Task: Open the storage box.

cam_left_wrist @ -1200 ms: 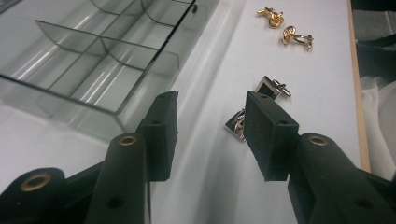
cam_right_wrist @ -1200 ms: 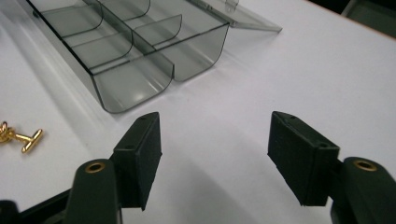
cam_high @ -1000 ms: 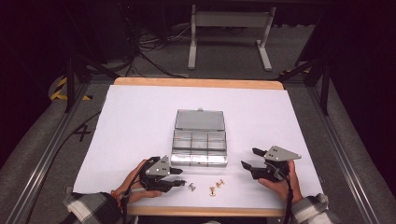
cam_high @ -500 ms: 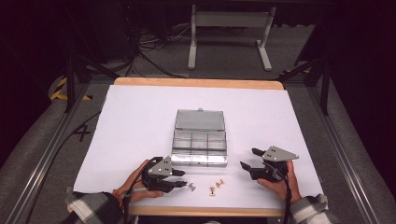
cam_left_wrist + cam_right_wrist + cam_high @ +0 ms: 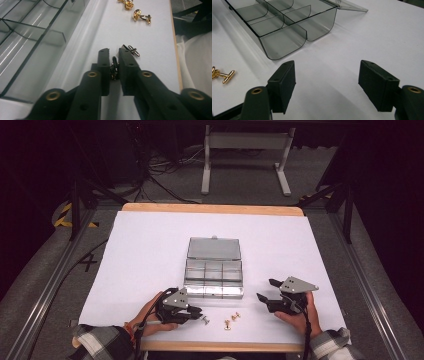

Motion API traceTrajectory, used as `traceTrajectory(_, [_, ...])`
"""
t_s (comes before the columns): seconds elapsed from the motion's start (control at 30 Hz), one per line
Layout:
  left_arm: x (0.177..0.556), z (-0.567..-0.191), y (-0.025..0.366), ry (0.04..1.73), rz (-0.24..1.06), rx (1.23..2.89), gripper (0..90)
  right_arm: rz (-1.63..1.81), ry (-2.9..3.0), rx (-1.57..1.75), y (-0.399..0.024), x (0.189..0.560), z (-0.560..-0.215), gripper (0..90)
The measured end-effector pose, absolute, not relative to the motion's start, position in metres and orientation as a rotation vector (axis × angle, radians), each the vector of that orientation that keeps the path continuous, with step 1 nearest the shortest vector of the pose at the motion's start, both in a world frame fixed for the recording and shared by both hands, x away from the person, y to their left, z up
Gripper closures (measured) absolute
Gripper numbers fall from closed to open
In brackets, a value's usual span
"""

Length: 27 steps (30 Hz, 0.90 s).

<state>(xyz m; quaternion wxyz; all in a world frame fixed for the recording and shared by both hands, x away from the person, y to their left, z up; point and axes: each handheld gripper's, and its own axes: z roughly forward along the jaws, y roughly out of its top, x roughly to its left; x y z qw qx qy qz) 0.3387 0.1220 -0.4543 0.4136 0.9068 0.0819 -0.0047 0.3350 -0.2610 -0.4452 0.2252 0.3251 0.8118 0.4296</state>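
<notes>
Cufflinks are being sorted into the clear compartment box (image 5: 214, 272), which lies open mid-table on the white sheet. Left gripper (image 5: 114, 53): fingers have just been closing and now stand almost together, pinching a dark silver cufflink (image 5: 114, 68) low on the table just in front of the box's near wall; a second silver cufflink (image 5: 133, 50) lies touching the outer side of one finger. Two gold knot cufflinks (image 5: 231, 319) lie to the right, near the table's front edge. Right gripper (image 5: 327, 80): fingers wide apart, holding nothing, hovering near the box's right corner. Risk, as judged: the grip sits on a thin post, so the piece may pivot or slip on lifting; the neighbouring cufflink could be dragged along.
</notes>
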Motion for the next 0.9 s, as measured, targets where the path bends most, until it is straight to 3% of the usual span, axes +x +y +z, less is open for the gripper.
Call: traceTrajectory(0.9, [0.347,-0.423,0.151,0.265,0.126,2.118,84.6,1.217,2.162,0.883,-0.262,0.335,-0.442,26.3])
